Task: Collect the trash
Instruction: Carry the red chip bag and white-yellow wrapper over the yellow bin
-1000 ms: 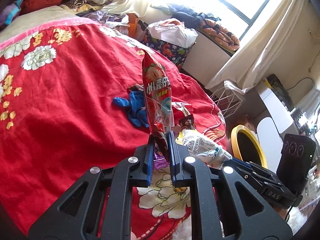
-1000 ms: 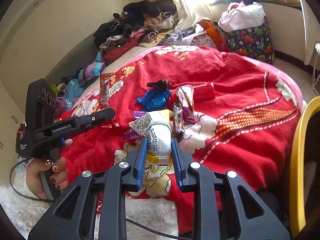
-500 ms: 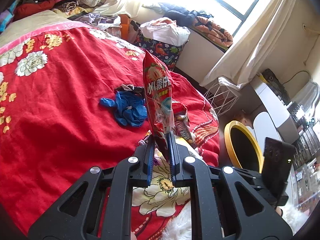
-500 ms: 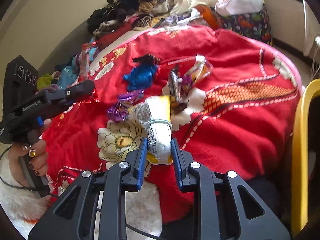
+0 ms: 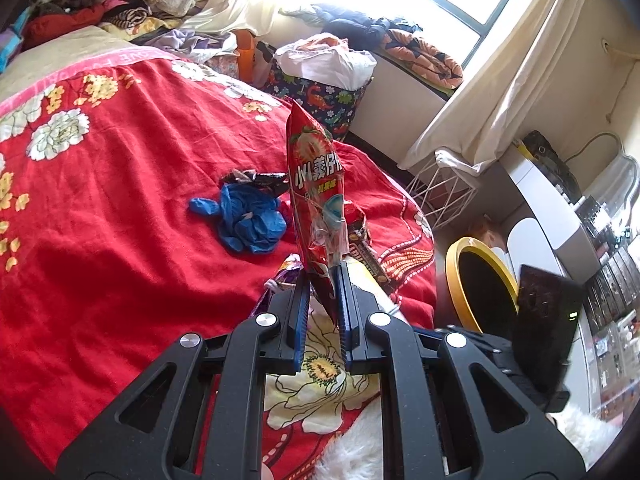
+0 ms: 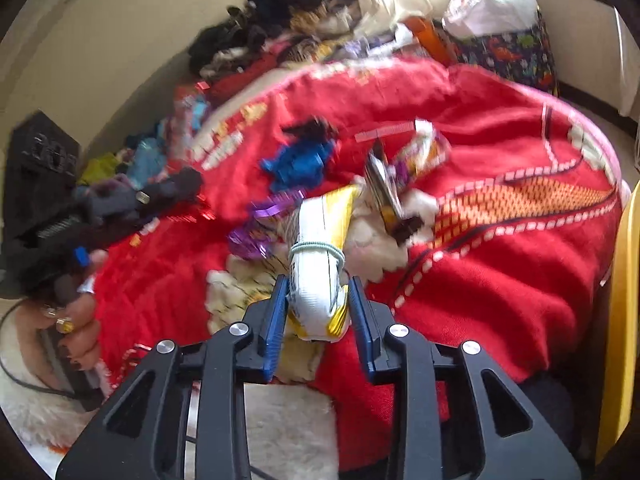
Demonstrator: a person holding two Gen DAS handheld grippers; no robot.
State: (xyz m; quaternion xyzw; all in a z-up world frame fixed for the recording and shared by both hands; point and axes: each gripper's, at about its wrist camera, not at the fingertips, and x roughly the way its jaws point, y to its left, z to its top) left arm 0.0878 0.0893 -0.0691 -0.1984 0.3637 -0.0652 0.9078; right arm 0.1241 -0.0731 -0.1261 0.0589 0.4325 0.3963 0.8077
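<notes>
My left gripper (image 5: 323, 292) is shut on the bottom edge of a tall red snack bag (image 5: 316, 184), which stands upright above the red floral bedspread (image 5: 120, 208). My right gripper (image 6: 318, 300) has its jaws opening around a white and yellow bag (image 6: 320, 240) tied with a pale band. The bag's end sits between the blue pads with small gaps at the sides. Loose on the bed lie a crumpled blue glove (image 5: 248, 220), a purple wrapper (image 6: 252, 236) and a dark snack wrapper (image 6: 384, 188). A yellow-rimmed bin (image 5: 452, 268) stands beside the bed.
Piled clothes (image 5: 120, 12) fill the far side of the bed. A patterned bag (image 5: 328, 92) with white plastic stands by the window. A white wire basket (image 5: 444, 188) is near the curtain. A hand (image 6: 76, 320) holds the left gripper's grip. White shaggy rug (image 6: 288, 432) lies below.
The right jaws have widened around the white and yellow bag, and that gripper has sunk slightly toward the bed edge. The left gripper still holds the red bag; more of the bin shows.
</notes>
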